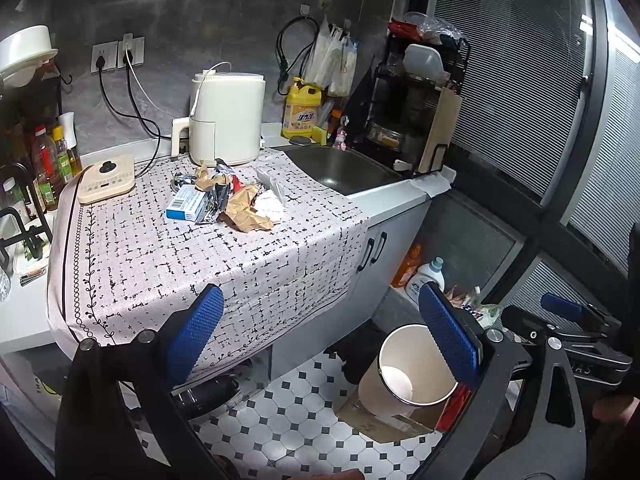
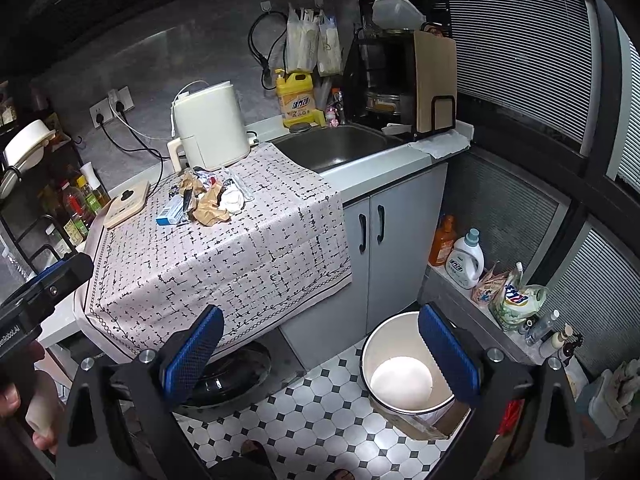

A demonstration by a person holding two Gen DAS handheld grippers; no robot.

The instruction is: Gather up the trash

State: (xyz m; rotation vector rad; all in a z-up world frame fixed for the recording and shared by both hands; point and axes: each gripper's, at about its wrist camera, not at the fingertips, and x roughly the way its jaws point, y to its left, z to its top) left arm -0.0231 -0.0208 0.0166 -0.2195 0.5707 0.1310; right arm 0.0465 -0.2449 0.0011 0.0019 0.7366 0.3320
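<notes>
A heap of trash (image 1: 230, 200) lies on the patterned cloth (image 1: 168, 264) over the counter: crumpled brown paper (image 1: 246, 210), a blue and white box (image 1: 186, 203), foil wrappers and white tissue (image 1: 270, 206). The same trash heap (image 2: 208, 200) shows in the right wrist view. A white bin (image 1: 404, 372) stands on the tiled floor by the cabinet, empty inside; the bin (image 2: 400, 364) is also seen from the right. My left gripper (image 1: 324, 336) is open and holds nothing, well short of the pile. My right gripper (image 2: 320, 354) is open too, above the floor beside the bin.
A white appliance (image 1: 226, 118), a flat cream device (image 1: 106, 179), a sink (image 1: 340, 168) and a yellow detergent bottle (image 1: 302, 108) line the counter. Sauce bottles (image 1: 52, 160) stand at left. Cleaning bottles (image 2: 464, 258) and bags sit on a low ledge right of the cabinet doors (image 2: 372, 236).
</notes>
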